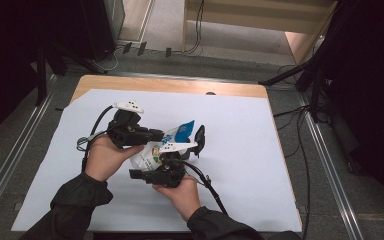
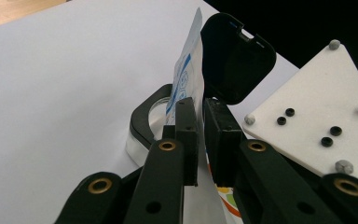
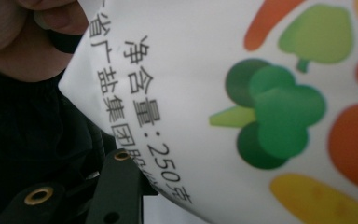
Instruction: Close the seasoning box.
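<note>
Evidently the bag (image 1: 166, 145) is held up off the table (image 1: 240, 150) so its top faces the black box (image 1: 199, 139): the left gripper (image 2: 200, 140) is clamped on its upper edge, while the right gripper (image 1: 166, 167) supports it lower down; whether that one is closed I cannot tell.

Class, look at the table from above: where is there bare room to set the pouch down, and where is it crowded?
The white sheet lies bare right of the black box, along its far edge, and at its near-left corner. The middle is crowded: both claws, left and right, meet at the pouch.
</note>
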`<state>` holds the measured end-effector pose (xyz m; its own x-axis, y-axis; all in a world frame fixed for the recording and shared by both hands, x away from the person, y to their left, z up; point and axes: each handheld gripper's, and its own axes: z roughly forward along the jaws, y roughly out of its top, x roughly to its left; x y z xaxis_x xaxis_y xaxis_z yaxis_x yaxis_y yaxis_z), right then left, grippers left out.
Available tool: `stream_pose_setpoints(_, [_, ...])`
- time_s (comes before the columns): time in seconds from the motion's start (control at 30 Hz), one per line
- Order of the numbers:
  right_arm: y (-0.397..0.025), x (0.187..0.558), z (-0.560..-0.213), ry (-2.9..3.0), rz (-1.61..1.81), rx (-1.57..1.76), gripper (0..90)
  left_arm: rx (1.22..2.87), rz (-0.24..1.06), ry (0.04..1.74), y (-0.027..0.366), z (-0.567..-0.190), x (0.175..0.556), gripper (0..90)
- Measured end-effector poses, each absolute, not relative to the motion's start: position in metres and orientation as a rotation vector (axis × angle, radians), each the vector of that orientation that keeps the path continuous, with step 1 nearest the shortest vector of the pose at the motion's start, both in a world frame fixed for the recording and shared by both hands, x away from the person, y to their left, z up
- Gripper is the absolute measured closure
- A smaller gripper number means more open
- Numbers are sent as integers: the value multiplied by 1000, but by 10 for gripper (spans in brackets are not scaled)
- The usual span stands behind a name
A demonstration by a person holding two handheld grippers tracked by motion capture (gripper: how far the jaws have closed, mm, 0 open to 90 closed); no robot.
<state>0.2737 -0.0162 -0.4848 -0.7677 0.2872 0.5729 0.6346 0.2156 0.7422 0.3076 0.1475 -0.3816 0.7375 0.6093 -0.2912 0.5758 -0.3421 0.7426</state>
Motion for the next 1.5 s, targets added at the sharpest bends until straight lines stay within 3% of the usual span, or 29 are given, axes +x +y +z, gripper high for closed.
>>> stream_pose_setpoints(0.37, [-14, 272, -484, -2232, -1560, -843, 573, 2035, 52, 897, 147, -382, 308, 851])
stream_pose_setpoints(0.57, [-15, 273, -484, -2229, -1563, -848, 619, 2033, 51, 898, 146, -383, 308, 849])
stream_pose_setpoints(1.5, [-16, 273, -481, -2181, -1562, -876, 625, 2022, 51, 897, 144, -380, 310, 843])
